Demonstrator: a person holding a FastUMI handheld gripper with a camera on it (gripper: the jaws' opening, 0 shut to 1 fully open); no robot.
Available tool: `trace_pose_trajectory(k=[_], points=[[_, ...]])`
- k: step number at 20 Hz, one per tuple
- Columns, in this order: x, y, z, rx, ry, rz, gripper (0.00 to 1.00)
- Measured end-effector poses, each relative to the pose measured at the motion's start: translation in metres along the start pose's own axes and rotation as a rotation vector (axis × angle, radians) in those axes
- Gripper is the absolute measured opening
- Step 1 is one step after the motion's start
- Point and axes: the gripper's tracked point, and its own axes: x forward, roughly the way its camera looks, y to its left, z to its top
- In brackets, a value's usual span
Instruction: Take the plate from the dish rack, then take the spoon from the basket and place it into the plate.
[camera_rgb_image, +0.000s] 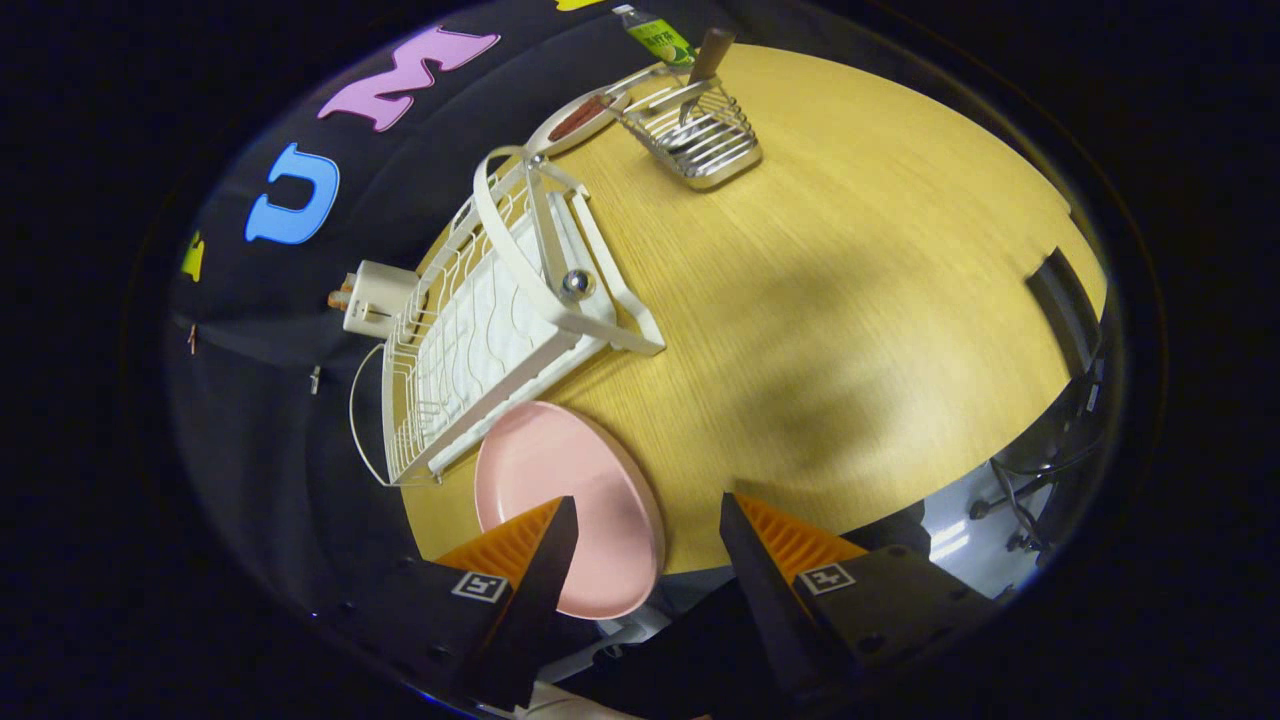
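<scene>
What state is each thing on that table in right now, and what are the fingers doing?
Pink plate: out of the rack, flat at the table's near edge.
Dish rack: empty, on the table.
Wire basket: upright, utensil with a brown handle standing in it.
Bottle: upright beyond the basket.
Fingers: open, holding nothing.

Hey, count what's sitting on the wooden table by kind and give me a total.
Plates: 2, pink plate, white plate
Dish racks: 1
Wire baskets: 1
Bottles: 1
Total: 5
The hand-held gripper is open, holding nothing.
</scene>
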Motion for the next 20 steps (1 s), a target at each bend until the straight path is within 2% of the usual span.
trace_pose_trajectory(k=[4, 5, 7, 9, 10, 12, 16, 18, 20], points=[[-0.054, -0.008, 0.108, -0.066, -0.269, -0.029, 0.86], [-0.063, -0.01, 0.137, -0.104, -0.322, -0.044, 0.82], [-0.07, -0.017, 0.182, -0.197, -0.377, -0.089, 0.79], [-0.062, -0.027, 0.213, -0.254, -0.397, -0.148, 0.69], [-0.053, -0.032, 0.223, -0.261, -0.395, -0.174, 0.69], [-0.04, -0.038, 0.235, -0.252, -0.39, -0.202, 0.58], [-0.021, -0.041, 0.244, -0.259, -0.375, -0.206, 0.57], [-0.016, -0.038, 0.252, -0.245, -0.385, -0.199, 0.48], [-0.013, -0.036, 0.256, -0.227, -0.381, -0.192, 0.48]])
